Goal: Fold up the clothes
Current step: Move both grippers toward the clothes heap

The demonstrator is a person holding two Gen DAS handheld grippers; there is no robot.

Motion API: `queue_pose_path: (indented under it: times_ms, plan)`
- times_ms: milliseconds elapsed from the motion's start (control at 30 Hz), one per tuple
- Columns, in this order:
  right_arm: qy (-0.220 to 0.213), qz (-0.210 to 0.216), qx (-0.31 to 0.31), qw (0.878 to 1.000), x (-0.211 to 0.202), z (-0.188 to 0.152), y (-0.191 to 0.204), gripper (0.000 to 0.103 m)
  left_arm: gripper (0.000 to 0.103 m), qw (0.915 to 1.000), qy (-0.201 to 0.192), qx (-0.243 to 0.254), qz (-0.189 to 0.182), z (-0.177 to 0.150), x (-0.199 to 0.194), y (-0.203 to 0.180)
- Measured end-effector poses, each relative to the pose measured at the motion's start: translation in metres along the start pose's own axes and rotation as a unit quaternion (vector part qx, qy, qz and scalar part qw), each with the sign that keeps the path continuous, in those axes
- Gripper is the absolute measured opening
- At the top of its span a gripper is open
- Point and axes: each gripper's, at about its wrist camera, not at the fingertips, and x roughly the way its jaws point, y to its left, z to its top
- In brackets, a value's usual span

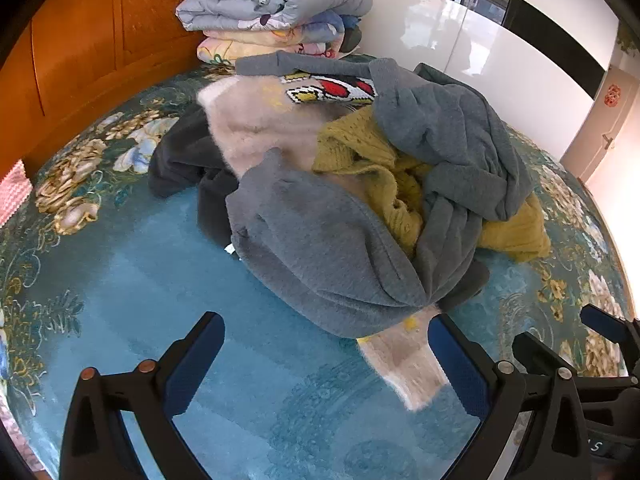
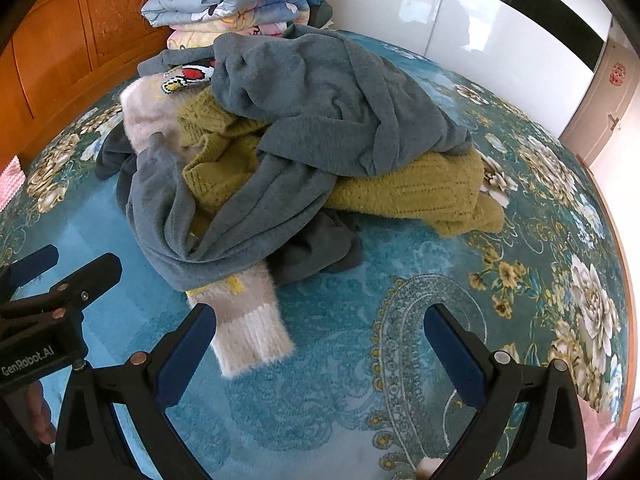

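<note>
Several tangled garments lay heaped at frame centre, so the left gripper (image 1: 326, 354) and right gripper (image 2: 320, 344), fingers spread wide and empty, risked lifting more than one. Pulling the fuzzy pale-pink knitted sleeve (image 2: 250, 320) could have dragged the grey fleece sweatshirt (image 1: 320, 248) along.

Teal floral bedspread (image 1: 120, 280), orange wooden headboard (image 1: 80, 40), glossy white wardrobe (image 1: 500, 64), perhaps a door (image 1: 608, 120).

Crumpled heap of clothes (image 1: 340, 184) on the bed: grey, mustard knit, fluffy pink sleeve trailing out.

Heap of clothes (image 1: 340, 200) on the bed (image 1: 140, 280), sleeve (image 1: 404, 364) trailing from its near edge, stack of folded quilts (image 1: 272, 8) behind the heap, against the headboard (image 1: 80, 52), wardrobe (image 1: 500, 64) behind right.
</note>
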Motion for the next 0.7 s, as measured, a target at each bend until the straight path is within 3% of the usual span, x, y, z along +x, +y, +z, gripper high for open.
queue_pose_path:
  times_ms: [300, 700]
  plan:
    - [-0.009, 0.026, 0.01, 1.0, 0.003, 0.004, 0.0, 0.103, 0.103, 0.9998, -0.006, -0.005, -0.02, 0.004, 0.002, 0.005]
    - [-0.032, 0.025, -0.001, 0.999, 0.002, 0.011, 0.008, 0.103, 0.103, 0.9991, -0.013, -0.004, -0.039, 0.009, 0.006, 0.013]
